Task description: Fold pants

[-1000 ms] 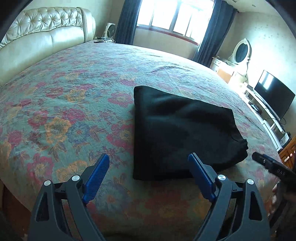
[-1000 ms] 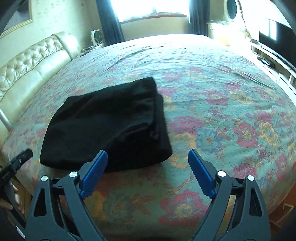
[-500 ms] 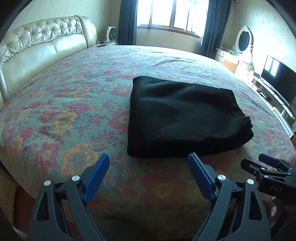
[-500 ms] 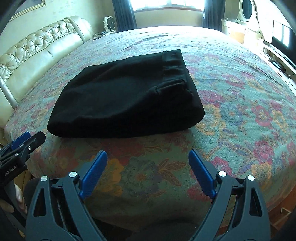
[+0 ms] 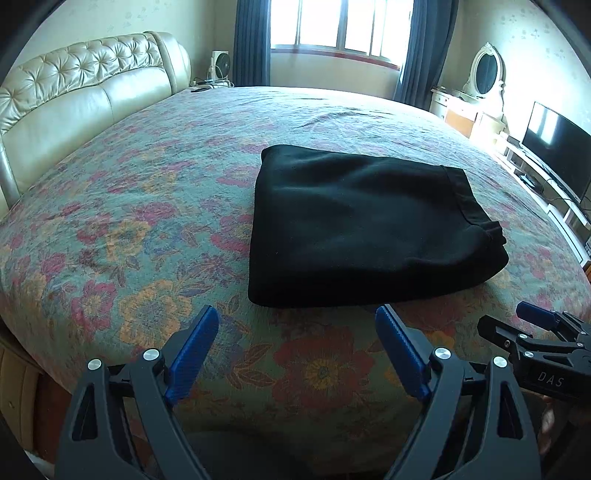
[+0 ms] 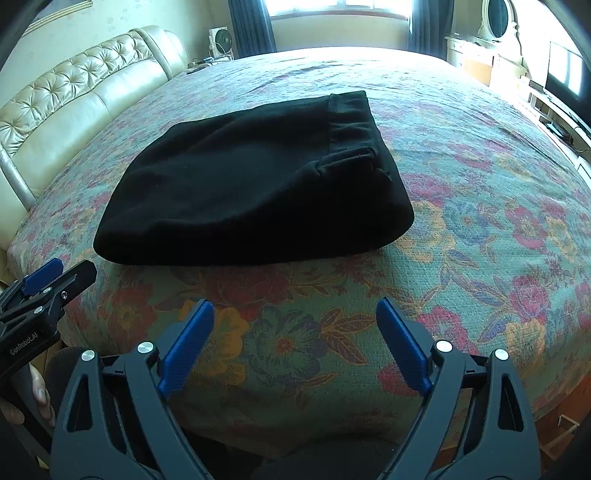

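Black pants (image 5: 362,229) lie folded into a thick rectangle on the floral bedspread (image 5: 147,221), waistband toward the right side. They also show in the right wrist view (image 6: 255,184). My left gripper (image 5: 297,325) is open and empty, held back over the near edge of the bed, short of the pants. My right gripper (image 6: 295,317) is open and empty, also back from the pants. Each gripper appears at the edge of the other's view: the right one (image 5: 532,332), the left one (image 6: 48,284).
A cream tufted headboard (image 5: 74,96) runs along the left. A window with dark curtains (image 5: 332,33) is at the far side. A dresser with an oval mirror (image 5: 484,74) and a TV (image 5: 554,151) stand at the right.
Both grippers have pulled back and risen away from the pants toward the near bed edge. The pants lie still.
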Available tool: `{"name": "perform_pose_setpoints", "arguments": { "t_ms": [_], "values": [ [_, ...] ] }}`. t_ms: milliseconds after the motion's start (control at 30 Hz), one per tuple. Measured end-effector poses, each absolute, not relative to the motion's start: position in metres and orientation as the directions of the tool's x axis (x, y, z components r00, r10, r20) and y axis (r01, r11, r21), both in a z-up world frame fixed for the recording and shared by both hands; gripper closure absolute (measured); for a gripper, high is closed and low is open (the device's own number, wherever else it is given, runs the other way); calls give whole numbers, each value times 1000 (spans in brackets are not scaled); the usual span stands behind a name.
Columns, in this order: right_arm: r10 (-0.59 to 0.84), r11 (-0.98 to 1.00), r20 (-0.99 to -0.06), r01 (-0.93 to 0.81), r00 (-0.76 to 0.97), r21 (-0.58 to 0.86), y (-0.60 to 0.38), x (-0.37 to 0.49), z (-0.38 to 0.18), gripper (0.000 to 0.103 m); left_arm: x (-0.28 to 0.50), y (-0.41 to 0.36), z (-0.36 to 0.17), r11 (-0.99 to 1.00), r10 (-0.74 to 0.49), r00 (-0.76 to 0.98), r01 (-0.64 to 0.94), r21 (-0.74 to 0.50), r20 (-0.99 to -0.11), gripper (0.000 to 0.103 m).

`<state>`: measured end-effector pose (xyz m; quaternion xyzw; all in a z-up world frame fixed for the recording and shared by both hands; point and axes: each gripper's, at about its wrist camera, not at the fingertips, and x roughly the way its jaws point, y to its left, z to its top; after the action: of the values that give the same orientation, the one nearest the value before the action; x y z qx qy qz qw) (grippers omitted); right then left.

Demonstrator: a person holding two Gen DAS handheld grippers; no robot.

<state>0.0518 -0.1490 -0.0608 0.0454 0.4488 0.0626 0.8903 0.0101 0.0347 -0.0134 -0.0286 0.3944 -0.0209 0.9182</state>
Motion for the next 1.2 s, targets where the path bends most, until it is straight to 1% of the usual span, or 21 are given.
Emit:
{"name": "perform_pose_setpoints", "arguments": {
  "t_ms": [200,367,567,967,1200],
  "values": [
    [157,987,-800,-76,579,139,-148,52,-63,13,11,34,-12,998,-52,695,11,-61,-717,17],
    [160,987,-800,-78,579,141,-147,52,-63,13,10,31,-8,1000,-14,715,-1,-20,-699,17],
    [164,986,-801,-85,576,141,-146,50,-63,13,11,31,-8,999,-37,714,9,-45,-700,17],
    [166,986,-804,-78,571,148,-145,48,-64,13,9,27,-10,999,-46,710,24,-41,-703,17],
    [168,986,-804,-78,570,150,-145,48,-64,13,9,25,-4,997,-73,726,37,-67,-684,17]
  ]
}}
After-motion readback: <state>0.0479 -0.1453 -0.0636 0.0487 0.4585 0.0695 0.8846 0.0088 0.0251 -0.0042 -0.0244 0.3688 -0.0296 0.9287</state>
